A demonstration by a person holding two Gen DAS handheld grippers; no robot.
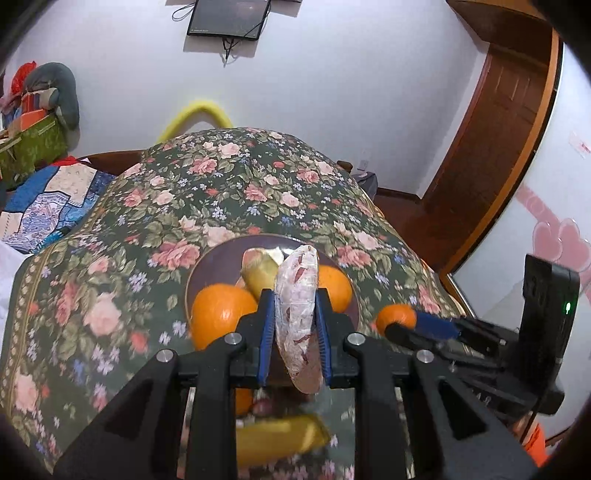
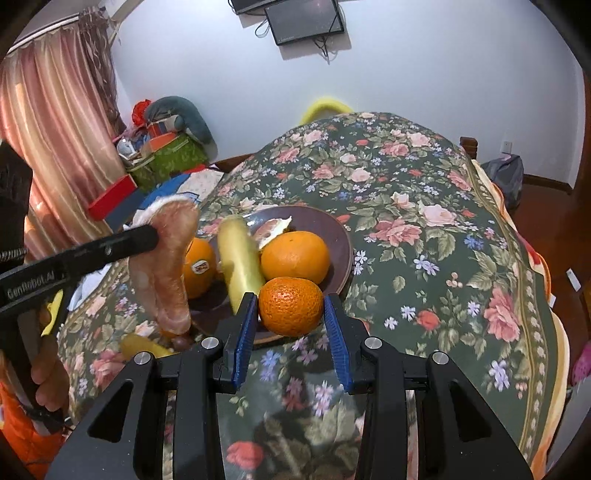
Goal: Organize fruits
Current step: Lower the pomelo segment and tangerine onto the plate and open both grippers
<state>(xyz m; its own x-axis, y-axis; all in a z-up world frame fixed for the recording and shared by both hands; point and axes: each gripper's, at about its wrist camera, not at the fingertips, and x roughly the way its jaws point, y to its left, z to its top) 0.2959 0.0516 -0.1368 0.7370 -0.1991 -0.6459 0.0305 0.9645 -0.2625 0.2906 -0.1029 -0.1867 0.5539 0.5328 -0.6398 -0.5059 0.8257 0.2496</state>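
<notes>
Right wrist view: your right gripper (image 2: 291, 325) held a tangerine (image 2: 290, 306); your left gripper (image 1: 294, 332) clamped a pomelo segment (image 1: 298, 317). Floral tablecloth (image 2: 443, 221); wall screen (image 2: 304, 18) at twelve o'clock.

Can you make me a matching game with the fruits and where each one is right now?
Things:
1. pomelo wedge
2. small mandarin
3. stickered orange
4. yellow fruit piece

Places:
A. on the brown plate
B. on the flowery tablecloth
C. in the left gripper
D. in the right gripper

Pairs: 1-C, 2-D, 3-A, 4-B
</notes>
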